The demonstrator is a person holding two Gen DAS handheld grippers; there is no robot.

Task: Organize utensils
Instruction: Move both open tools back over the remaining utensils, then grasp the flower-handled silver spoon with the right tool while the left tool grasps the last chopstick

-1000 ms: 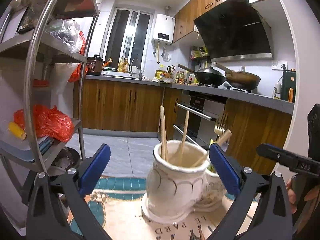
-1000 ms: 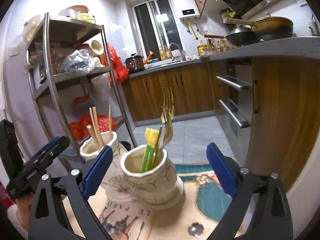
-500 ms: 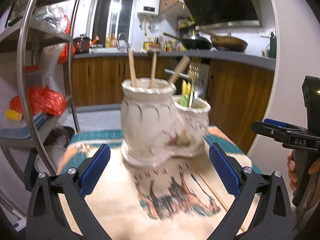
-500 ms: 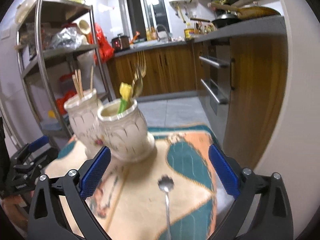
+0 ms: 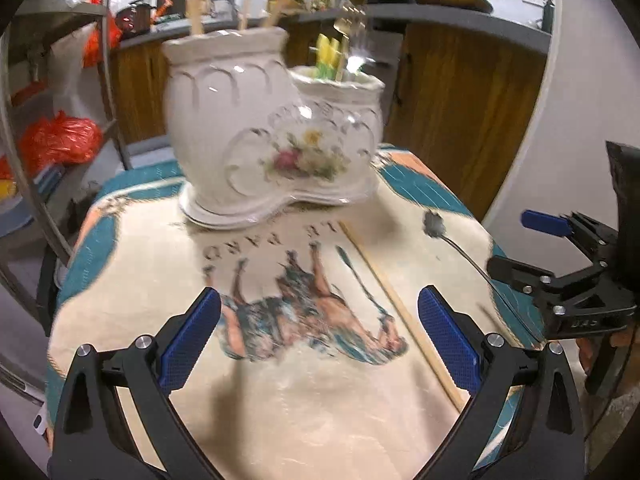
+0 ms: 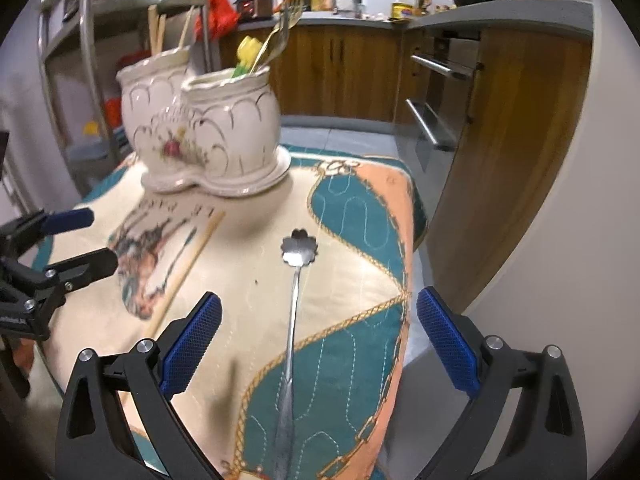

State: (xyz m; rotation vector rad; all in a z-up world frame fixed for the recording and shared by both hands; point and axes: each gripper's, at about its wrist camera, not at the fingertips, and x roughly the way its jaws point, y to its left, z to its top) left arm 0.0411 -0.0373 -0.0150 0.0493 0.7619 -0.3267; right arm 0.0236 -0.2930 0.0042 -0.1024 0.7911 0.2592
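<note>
A white double ceramic utensil holder [image 5: 256, 136] [image 6: 200, 120] stands at the far side of the cloth-covered table [image 5: 280, 420]. Its taller pot holds chopsticks [image 6: 156, 34]; its lower pot holds gold forks [image 6: 280, 36] and yellow-green utensils [image 6: 246, 54]. A metal spoon with a flower-shaped bowl [image 6: 294, 300] lies on the cloth between my right gripper's fingers; it also shows in the left wrist view [image 5: 452, 240]. A wooden chopstick [image 5: 404, 316] [image 6: 186, 268] lies on the cloth. My left gripper [image 5: 320, 344] and right gripper [image 6: 318, 344] are open and empty above the cloth.
A metal shelf rack [image 6: 84, 64] with red bags stands left of the table. Wooden kitchen cabinets and an oven [image 6: 436, 120] stand behind and to the right. The table's right edge [image 6: 408, 280] drops to the floor.
Both grippers have tilted down toward the table and pulled back from the holder. The spoon and the loose chopstick on the cloth have come into view.
</note>
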